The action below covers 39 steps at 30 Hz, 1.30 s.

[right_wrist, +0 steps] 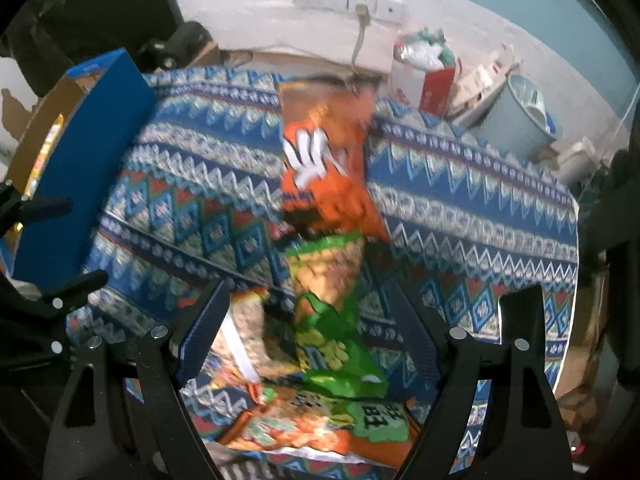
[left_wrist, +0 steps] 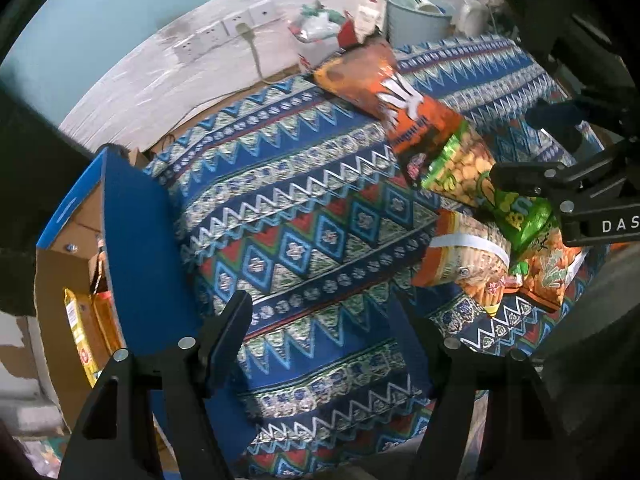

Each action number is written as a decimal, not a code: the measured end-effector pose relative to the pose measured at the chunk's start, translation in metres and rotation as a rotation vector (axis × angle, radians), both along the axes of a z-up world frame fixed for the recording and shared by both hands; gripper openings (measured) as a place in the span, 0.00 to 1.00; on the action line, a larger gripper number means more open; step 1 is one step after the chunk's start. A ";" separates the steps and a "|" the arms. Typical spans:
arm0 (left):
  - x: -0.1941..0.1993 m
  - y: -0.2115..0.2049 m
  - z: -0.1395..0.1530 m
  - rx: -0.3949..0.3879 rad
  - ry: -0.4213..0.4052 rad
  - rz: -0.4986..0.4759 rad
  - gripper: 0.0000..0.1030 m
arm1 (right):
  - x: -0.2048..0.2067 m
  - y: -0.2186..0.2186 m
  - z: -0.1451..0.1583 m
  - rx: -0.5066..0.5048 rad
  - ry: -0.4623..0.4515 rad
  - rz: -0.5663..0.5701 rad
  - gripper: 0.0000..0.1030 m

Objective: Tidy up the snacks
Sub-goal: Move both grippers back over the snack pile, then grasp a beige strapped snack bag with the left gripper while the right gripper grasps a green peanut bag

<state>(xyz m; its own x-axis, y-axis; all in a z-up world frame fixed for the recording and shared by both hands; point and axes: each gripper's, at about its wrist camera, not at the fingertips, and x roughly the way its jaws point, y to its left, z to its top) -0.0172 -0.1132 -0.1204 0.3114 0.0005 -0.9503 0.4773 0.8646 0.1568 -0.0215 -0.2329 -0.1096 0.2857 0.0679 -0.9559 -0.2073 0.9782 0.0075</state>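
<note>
The left gripper point(left_wrist: 324, 320) hangs above the table point(left_wrist: 280, 184), which is covered in a blue patterned cloth; its jaws stand apart with only cloth showing between them. At the left, just beside the table edge, an open cardboard box point(left_wrist: 132, 232) with blue outer walls holds a yellow packet point(left_wrist: 78, 328). A row of snack bags lies along the right side: an orange bag point(left_wrist: 372, 84) farthest, then a green bag point(left_wrist: 464, 164) of round crackers, then a striped orange bag point(left_wrist: 464, 260) and another orange packet point(left_wrist: 548, 272) nearest. The right gripper point(left_wrist: 576, 196) reaches in over the green bag. Far back, against the wall, sit a pale bucket point(left_wrist: 416, 20) and power sockets point(left_wrist: 224, 28).
</note>
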 end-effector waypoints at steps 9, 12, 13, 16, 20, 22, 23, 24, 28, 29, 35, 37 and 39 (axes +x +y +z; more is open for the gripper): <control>0.000 -0.025 -0.026 0.044 0.051 -0.037 0.70 | -0.001 -0.014 -0.033 -0.008 0.078 0.003 0.79; 0.001 -0.031 -0.034 0.063 0.057 -0.045 0.70 | 0.000 -0.015 -0.046 -0.021 0.107 0.013 0.79; 0.002 -0.033 -0.037 0.069 0.063 -0.049 0.70 | 0.000 -0.016 -0.050 -0.026 0.116 0.016 0.79; 0.008 -0.037 -0.049 0.082 0.091 -0.042 0.71 | 0.001 -0.017 -0.061 -0.027 0.143 0.025 0.79; 0.024 -0.034 -0.062 0.098 0.109 0.010 0.71 | 0.000 -0.016 -0.071 0.014 0.169 0.023 0.76; 0.031 -0.033 -0.065 0.102 0.109 0.030 0.71 | -0.001 -0.014 -0.076 0.046 0.186 0.024 0.67; 0.034 -0.033 -0.067 0.106 0.107 0.038 0.71 | -0.001 -0.013 -0.077 0.059 0.191 0.025 0.64; 0.037 -0.033 -0.068 0.113 0.103 0.044 0.71 | -0.002 -0.011 -0.079 0.063 0.191 0.022 0.63; 0.046 -0.031 -0.069 0.130 0.084 0.066 0.71 | -0.002 -0.009 -0.079 0.107 0.181 -0.005 0.57; 0.048 -0.031 -0.069 0.130 0.084 0.069 0.71 | -0.001 -0.010 -0.079 0.125 0.185 -0.013 0.56; 0.054 -0.023 -0.058 0.115 0.071 0.102 0.71 | 0.002 -0.009 -0.070 0.136 0.139 -0.039 0.45; 0.054 -0.019 -0.050 0.083 0.080 0.130 0.71 | 0.003 -0.016 -0.062 0.139 0.116 -0.050 0.33; 0.053 -0.016 -0.041 0.046 0.090 0.162 0.74 | 0.004 -0.022 -0.053 0.142 0.096 -0.066 0.33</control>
